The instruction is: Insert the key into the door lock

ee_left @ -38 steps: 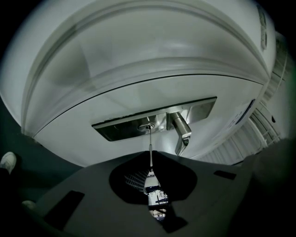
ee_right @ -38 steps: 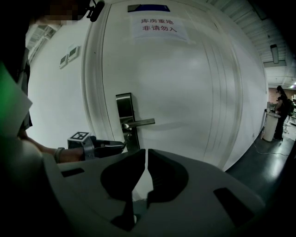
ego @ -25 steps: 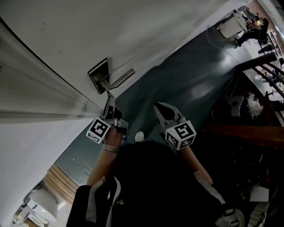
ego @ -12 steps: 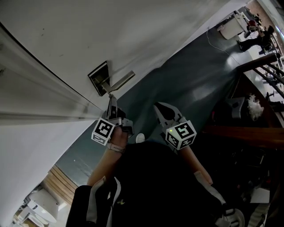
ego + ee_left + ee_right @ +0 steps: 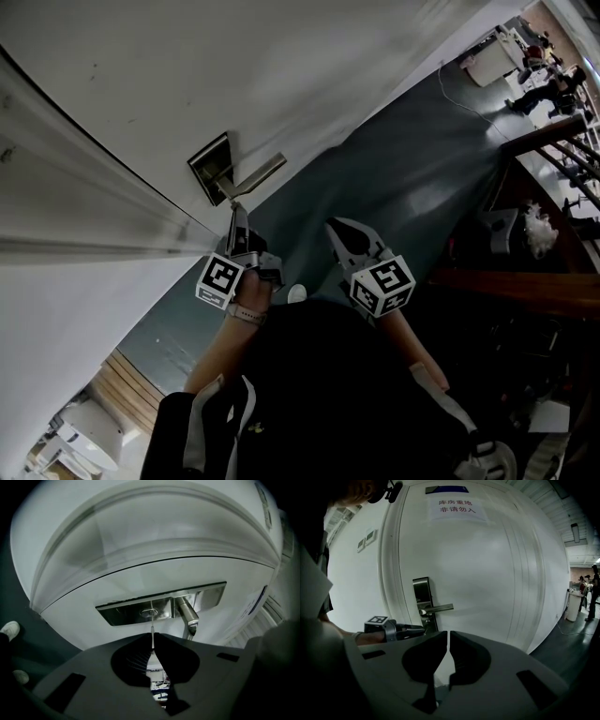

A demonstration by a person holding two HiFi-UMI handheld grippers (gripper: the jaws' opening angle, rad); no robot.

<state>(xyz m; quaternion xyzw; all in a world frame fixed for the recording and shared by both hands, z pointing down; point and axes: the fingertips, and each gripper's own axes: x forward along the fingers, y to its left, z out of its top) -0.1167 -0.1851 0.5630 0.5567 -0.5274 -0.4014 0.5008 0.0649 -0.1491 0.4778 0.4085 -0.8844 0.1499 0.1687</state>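
Left gripper [image 5: 153, 649]: clamped on key [image 5: 152, 637]
Key: tip meets lock [image 5: 150, 613] keyhole
Lock: steel plate near door [image 5: 140, 536] edge, handle [image 5: 186, 613] beside it
Right gripper [image 5: 448, 637]: jaws together, empty, apart from door

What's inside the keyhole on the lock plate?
The key, pinched in the left claw, reaches the keyhole with its tip. How deep the tip sits is hidden inside the lock plate.

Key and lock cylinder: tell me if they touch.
Cannot tell. Left gripper view sights along the key, whose tip overlaps the lock cylinder; depth gap unreadable, other views too small.
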